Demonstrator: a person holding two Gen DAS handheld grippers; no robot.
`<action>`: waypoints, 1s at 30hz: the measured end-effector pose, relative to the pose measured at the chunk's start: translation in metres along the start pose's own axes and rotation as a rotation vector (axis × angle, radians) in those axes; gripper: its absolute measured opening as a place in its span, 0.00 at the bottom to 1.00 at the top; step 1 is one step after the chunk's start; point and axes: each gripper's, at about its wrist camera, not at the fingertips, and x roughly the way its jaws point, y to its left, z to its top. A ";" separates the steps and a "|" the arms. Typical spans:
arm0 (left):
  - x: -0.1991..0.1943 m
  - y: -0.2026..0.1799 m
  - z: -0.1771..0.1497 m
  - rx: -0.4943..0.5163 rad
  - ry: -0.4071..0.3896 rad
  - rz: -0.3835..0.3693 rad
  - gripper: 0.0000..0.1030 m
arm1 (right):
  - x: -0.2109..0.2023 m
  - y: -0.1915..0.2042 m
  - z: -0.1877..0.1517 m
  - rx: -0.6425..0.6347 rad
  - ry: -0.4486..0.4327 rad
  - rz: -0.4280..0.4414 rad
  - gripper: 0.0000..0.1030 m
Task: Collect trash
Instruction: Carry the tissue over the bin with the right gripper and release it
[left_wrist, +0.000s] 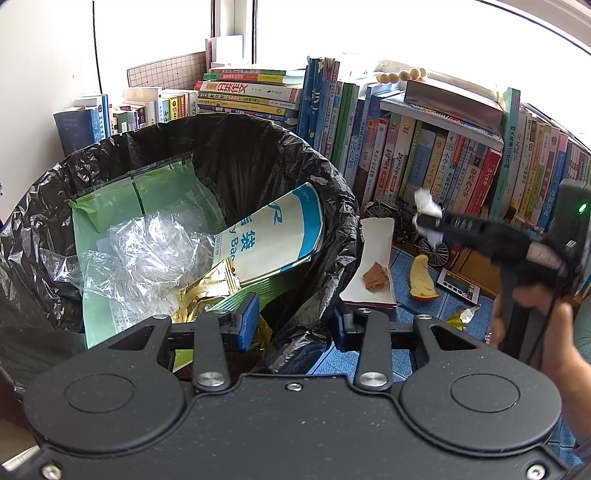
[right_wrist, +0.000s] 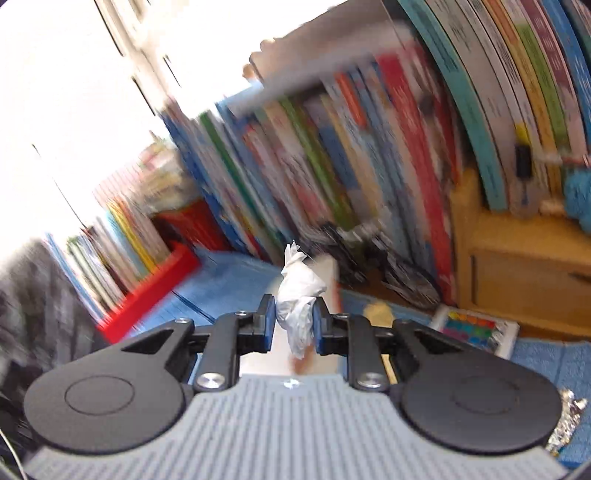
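On the blue mat (left_wrist: 424, 306) in front of the row of books (left_wrist: 436, 162), a bin with a black liner (left_wrist: 325, 206) stands at left. Left gripper (left_wrist: 291, 321): fingers spread, one blue pad (left_wrist: 246, 319) inside the liner's rim, the other outside it, so the rim lies between them; whether they touch the plastic I cannot tell. Bin contents: green bag (left_wrist: 110, 236), clear film (left_wrist: 147, 254), white-and-blue paper bag (left_wrist: 273, 236), gold foil (left_wrist: 207, 291).

Right gripper (right_wrist: 293, 325): pressed onto a crumpled white tissue (right_wrist: 297, 295), held in the air to the right of the bin (right wrist view heavily motion-blurred). A hand (left_wrist: 546, 325) grips its handle.

Loose on the mat: bread piece (left_wrist: 421, 277), foil wrapper (left_wrist: 461, 317), brown scrap (left_wrist: 375, 277) on a white sheet (left_wrist: 373, 258).
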 end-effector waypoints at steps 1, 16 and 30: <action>0.000 0.000 0.000 0.000 0.000 0.000 0.37 | -0.005 0.006 0.006 -0.003 -0.015 0.027 0.24; 0.000 0.000 0.001 0.004 -0.004 0.000 0.37 | -0.055 0.124 0.056 -0.196 0.004 0.543 0.25; 0.000 0.001 -0.001 0.011 -0.007 -0.003 0.37 | -0.045 0.160 0.039 -0.277 0.142 0.635 0.61</action>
